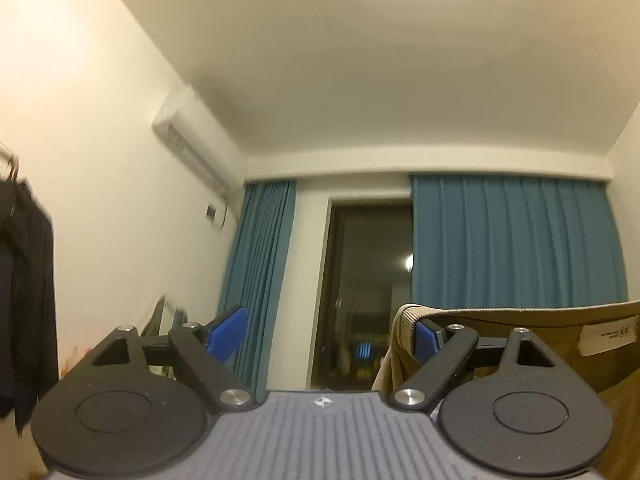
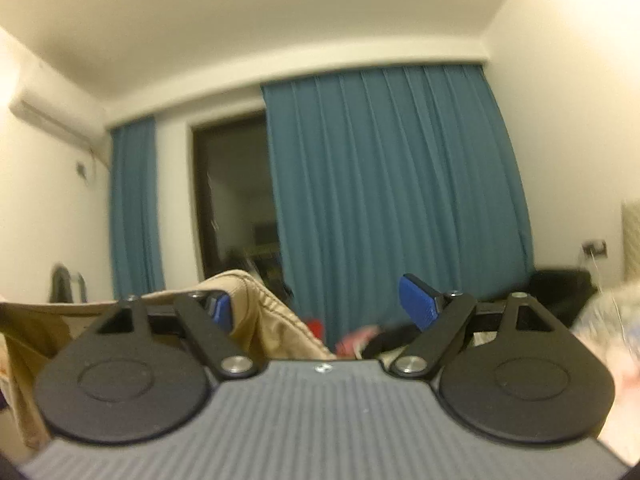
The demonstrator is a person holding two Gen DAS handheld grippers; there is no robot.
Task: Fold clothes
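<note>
My left gripper (image 1: 326, 334) and right gripper (image 2: 322, 306) both stand wide open, raised toward teal pleated curtains (image 1: 516, 240). The tan ribbed-waistband trousers (image 1: 404, 330) hang draped over each gripper's inner blue finger, stretched between them.

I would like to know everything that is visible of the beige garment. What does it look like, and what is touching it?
The beige garment looks like tan woven cloth, with a ribbed elastic band at one corner and a white care label sewn inside. It is lifted in the air, its top edge stretched between both tools. Each gripper is open, with the cloth draped over one blue finger only: the left gripper carries it on its finger, the right gripper on its finger. Its lower part is out of view.
</note>
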